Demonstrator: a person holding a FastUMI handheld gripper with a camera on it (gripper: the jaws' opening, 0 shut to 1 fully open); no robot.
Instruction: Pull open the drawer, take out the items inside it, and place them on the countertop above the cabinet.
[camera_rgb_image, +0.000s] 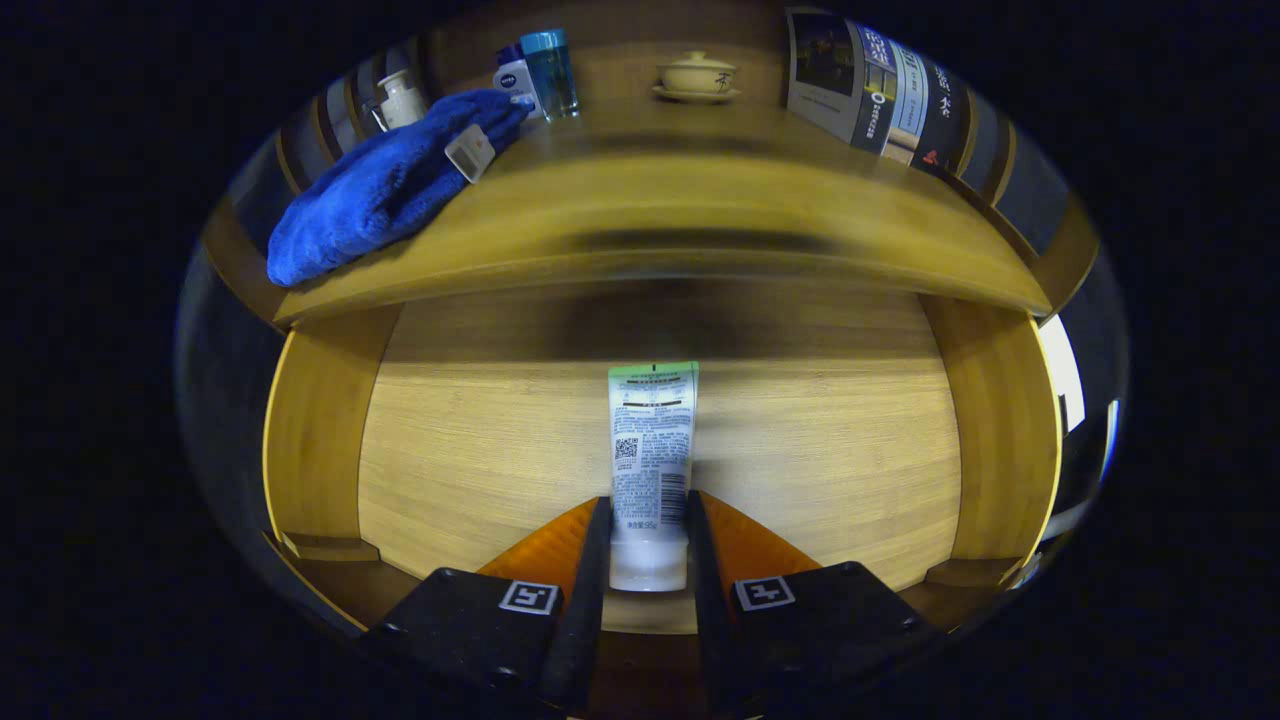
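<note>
the tube (652, 450) lies in the open drawer (480, 450), its cap end between the fingers of the tool (648, 545), which look closed on it. it seems light, soft and slippery; the stiffer cap end is the better hold.

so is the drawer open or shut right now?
Open. The drawer is pulled out below the countertop, its wooden floor and side walls exposed, with a tube on it, cap end between the gripper fingers.

White tube (652, 460) upright in open drawer (480, 450)
</note>
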